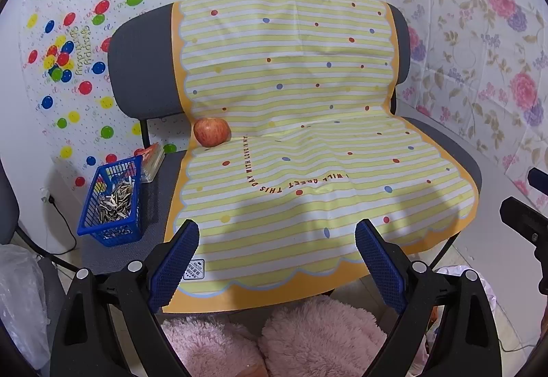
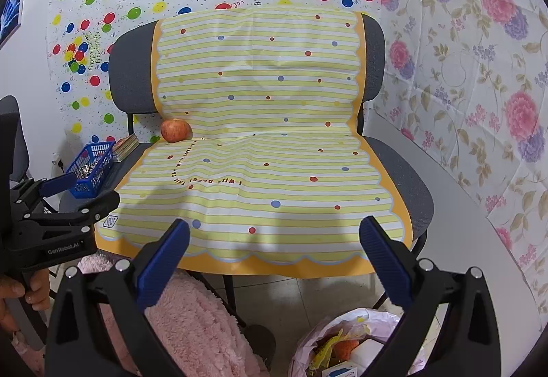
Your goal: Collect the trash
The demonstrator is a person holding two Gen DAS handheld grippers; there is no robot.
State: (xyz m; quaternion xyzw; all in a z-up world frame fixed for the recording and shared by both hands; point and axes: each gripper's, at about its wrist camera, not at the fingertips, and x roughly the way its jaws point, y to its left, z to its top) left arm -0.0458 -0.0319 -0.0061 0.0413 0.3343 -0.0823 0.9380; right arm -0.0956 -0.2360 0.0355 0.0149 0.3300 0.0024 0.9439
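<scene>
Left wrist view: the left gripper (image 1: pixel 277 262) hangs wide open and empty over the chair seat's front edge, as does the right gripper (image 2: pixel 274 252). Seed shells fill the blue basket (image 1: pixel 113 202) at the seat's left edge, probably gathered for dumping; an apple (image 1: pixel 211 132) rests at the back-left corner.

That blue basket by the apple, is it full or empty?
Partly full. The blue basket holds a heap of pale seed shells that covers its bottom but stays below the rim.
</scene>
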